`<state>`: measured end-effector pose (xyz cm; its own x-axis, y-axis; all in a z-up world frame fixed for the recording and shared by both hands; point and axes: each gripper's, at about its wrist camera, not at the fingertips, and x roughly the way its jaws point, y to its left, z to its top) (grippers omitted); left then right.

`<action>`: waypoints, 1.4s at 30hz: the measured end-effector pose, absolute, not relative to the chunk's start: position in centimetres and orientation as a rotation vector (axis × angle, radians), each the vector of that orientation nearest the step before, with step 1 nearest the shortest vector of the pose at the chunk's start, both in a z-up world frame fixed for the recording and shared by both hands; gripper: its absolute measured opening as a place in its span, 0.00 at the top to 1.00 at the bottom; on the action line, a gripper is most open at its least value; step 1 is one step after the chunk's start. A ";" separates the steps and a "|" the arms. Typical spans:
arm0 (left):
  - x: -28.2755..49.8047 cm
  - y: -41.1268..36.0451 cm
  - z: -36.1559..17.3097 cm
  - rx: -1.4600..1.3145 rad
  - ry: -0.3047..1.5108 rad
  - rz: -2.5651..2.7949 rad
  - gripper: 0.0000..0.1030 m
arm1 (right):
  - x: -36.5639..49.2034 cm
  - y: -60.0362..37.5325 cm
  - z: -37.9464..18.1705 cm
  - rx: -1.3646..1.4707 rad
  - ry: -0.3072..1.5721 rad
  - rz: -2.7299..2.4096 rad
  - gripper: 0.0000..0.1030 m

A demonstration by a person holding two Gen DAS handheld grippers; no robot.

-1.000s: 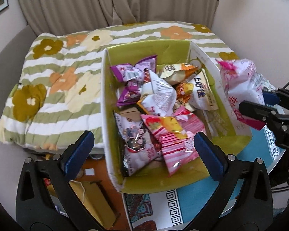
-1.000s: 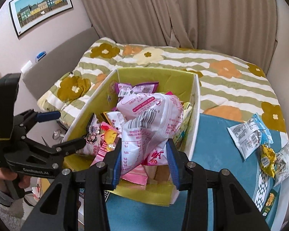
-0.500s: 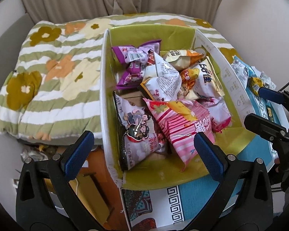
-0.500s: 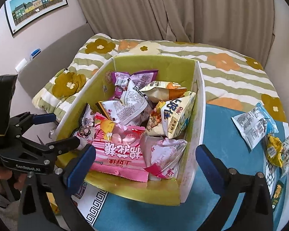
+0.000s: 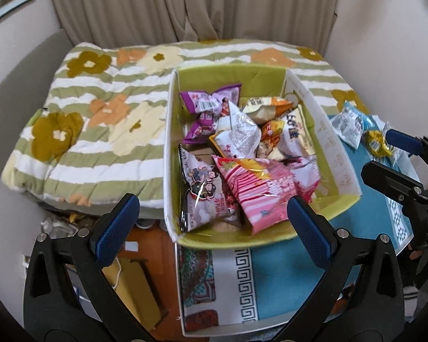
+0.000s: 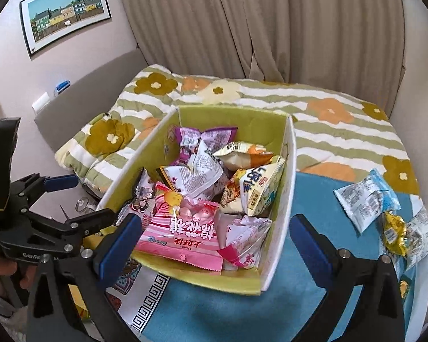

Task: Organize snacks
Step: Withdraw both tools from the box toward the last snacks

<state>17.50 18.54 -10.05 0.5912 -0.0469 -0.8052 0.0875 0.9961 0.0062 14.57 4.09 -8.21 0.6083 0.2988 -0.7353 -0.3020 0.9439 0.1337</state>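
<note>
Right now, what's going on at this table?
A person with a gripper in each hand is sorting snack packets into a green box on the blue table. Both the left gripper and right gripper are open and empty above the box's near end. The box holds a heap of packets, a pink striped one at the front. A blue packet and a yellow one lie outside.

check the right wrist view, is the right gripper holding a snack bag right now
No, the right gripper stands wide open with nothing between its pads, and the pink-and-white bag lies in the green box.
</note>
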 end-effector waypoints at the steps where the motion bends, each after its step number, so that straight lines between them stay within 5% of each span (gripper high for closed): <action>1: 16.9 18.3 -9.4 0.046 0.915 -0.064 0.01 | 14.3 3.9 -7.9 -0.004 0.842 0.342 0.00; 24: 10.0 1.5 -5.2 0.044 0.776 -0.199 0.00 | 2.7 -13.0 -2.6 0.029 0.759 0.055 0.00; 42: 23.0 -11.5 -7.7 0.211 0.851 -0.425 0.00 | 6.1 -23.4 -4.9 0.065 0.777 -0.082 0.00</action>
<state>22.98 -11.55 -7.67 0.5819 -0.2785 -0.7641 0.4440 0.8959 0.0117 6.11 -23.43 -4.87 0.7101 -0.0500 -0.7024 0.0981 0.9948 0.0285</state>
